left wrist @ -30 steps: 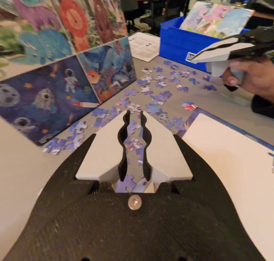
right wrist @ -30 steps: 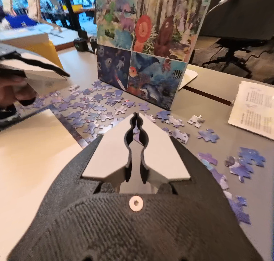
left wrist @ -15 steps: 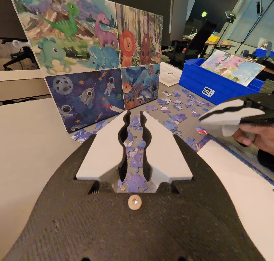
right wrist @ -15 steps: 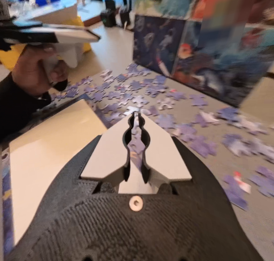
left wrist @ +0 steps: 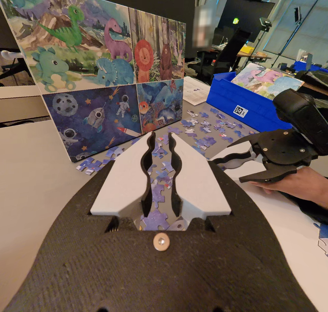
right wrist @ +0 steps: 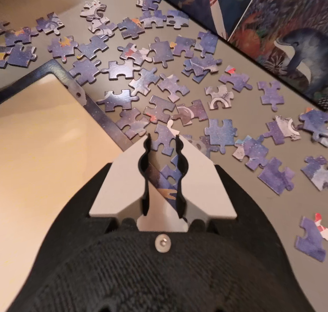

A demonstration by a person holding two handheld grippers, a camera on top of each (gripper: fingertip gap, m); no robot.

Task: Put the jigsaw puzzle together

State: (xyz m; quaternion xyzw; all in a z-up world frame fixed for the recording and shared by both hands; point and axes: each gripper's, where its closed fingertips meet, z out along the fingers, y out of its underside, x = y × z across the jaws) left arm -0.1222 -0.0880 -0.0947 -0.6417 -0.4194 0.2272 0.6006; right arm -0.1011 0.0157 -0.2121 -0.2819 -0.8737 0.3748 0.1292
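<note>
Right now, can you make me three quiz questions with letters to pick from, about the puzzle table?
1. Where is the picture board?
A. Standing behind the loose pieces
B. Inside the bin
C. On the floor

2. What colour is the bin?
A. Red
B. Blue
C. Green

3. What is the right gripper doing?
A. Squeezing a piece
B. Open over a piece
C. Holding the board

Answers: A, the board stands upright behind the scattered pieces; B, its walls are blue; B, there is a gap between its fingers and nothing is gripped.
</note>
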